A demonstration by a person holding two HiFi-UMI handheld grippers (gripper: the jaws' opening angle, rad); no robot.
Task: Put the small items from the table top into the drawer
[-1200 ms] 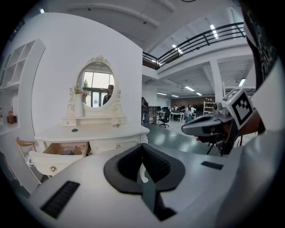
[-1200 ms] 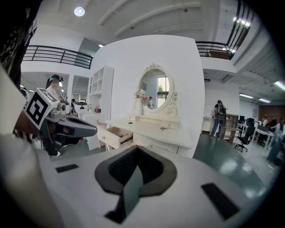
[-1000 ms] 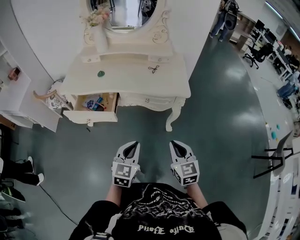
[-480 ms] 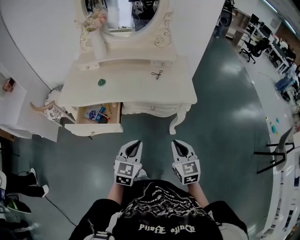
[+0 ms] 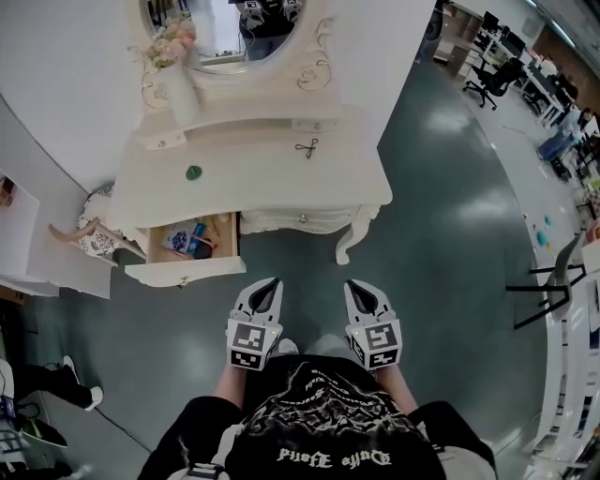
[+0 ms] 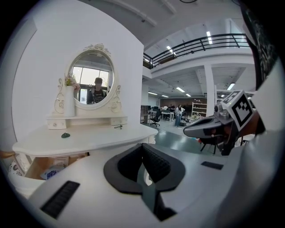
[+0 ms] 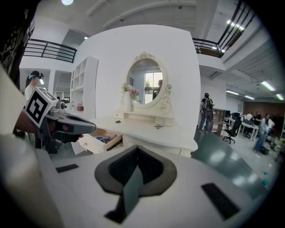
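Observation:
A white dressing table stands ahead of me. On its top lie a small green item and a small black scissor-like item. Its left drawer is pulled open and has several small things inside. Both grippers hang low in front of my body, well short of the table. My left gripper is shut and empty, and so is my right gripper. In the left gripper view the green item and the black item show on the table top. The right gripper view shows the open drawer.
A white vase with flowers and an oval mirror stand at the table's back. A white shelf unit is at the left, with a patterned stool beside the drawer. A dark chair stands at the right.
The table and its open drawer have slid lower and leftward in the head view, so I stand a little closer. Both grippers keep their place and stay shut.

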